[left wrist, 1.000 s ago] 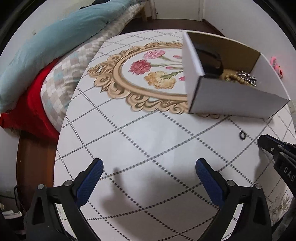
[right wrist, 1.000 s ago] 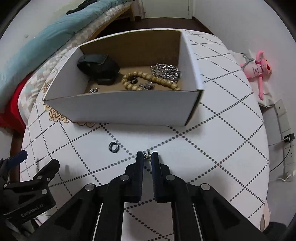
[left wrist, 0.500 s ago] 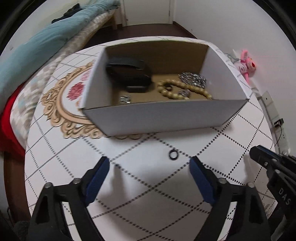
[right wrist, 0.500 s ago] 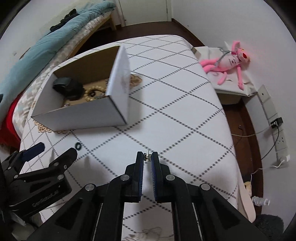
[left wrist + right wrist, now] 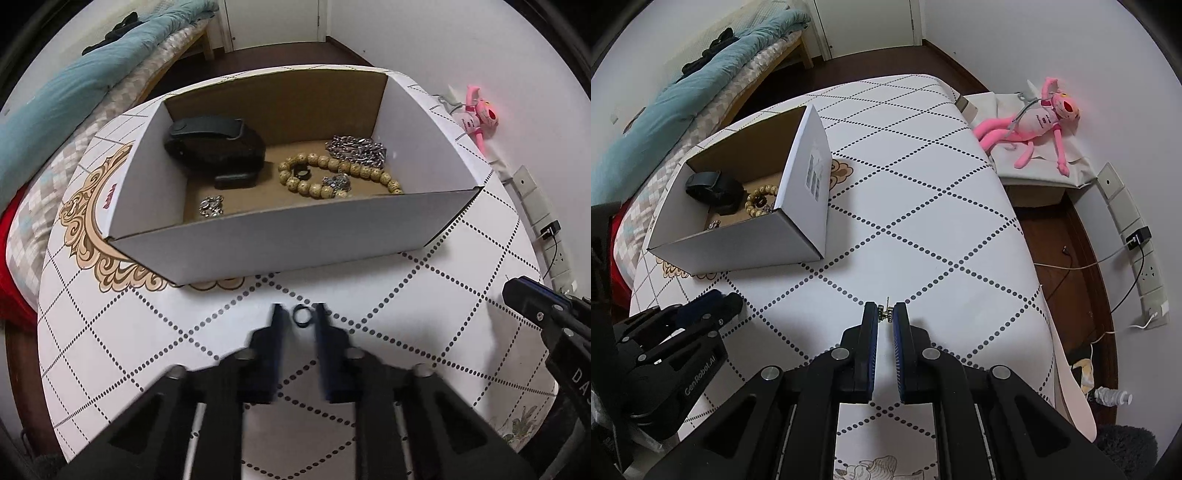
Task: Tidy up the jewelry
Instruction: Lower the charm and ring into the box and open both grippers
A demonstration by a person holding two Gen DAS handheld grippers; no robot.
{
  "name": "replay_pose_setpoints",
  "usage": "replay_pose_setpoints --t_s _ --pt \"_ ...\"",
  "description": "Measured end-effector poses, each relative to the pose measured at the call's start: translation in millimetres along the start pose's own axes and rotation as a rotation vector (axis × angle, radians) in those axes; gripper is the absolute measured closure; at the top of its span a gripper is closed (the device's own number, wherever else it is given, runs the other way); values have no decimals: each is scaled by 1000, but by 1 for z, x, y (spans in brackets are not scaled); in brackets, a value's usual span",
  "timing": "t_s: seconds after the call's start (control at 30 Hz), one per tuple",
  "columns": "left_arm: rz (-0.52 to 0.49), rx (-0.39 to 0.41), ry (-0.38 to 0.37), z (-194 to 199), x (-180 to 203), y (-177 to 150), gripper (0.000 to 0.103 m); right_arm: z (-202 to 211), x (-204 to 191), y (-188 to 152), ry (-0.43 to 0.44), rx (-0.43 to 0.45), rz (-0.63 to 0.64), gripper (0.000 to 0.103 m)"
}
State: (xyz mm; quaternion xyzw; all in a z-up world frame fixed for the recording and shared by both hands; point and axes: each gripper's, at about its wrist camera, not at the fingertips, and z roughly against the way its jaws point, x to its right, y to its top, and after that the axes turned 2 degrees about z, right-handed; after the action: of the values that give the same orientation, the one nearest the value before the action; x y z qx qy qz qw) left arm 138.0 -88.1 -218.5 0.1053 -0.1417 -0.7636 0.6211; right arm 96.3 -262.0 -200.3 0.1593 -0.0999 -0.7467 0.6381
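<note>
Looking along your left gripper [image 5: 300, 314], you see its fingers narrowed around the black ring [image 5: 302, 316] on the table [image 5: 424, 295], though contact is unclear; the box [image 5: 280, 240] sits just beyond. Along your right gripper [image 5: 885, 314], fingers pinch a small metal earring [image 5: 885, 313] between the tips, box far left

home bedroom | bed [image 5: 713, 85] | pink plush toy [image 5: 1038, 122]
</note>
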Motion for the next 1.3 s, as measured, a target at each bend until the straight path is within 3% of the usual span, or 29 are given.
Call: replay_pose_setpoints --t_s 0.3,0.57,0.73,0.87,1.07,1.3 --pt "6 26 -13 10 -4 -4 93 14 -6 2 21 27 5 94" --pt "21 83 -48 49 -11 -3 93 37 -15 10 68 64 15 94" --pt "84 113 -98 85 -34 15 93 59 -31 33 119 93 34 94" --pt "125 98 -105 92 -54 41 93 60 -46 59 151 89 49 94" --pt "154 2 -139 70 -68 72 93 31 -65 101 192 -19 81 94" --pt "169 -86 -102 55 -75 95 87 -7 -75 123 191 -173 114 91"
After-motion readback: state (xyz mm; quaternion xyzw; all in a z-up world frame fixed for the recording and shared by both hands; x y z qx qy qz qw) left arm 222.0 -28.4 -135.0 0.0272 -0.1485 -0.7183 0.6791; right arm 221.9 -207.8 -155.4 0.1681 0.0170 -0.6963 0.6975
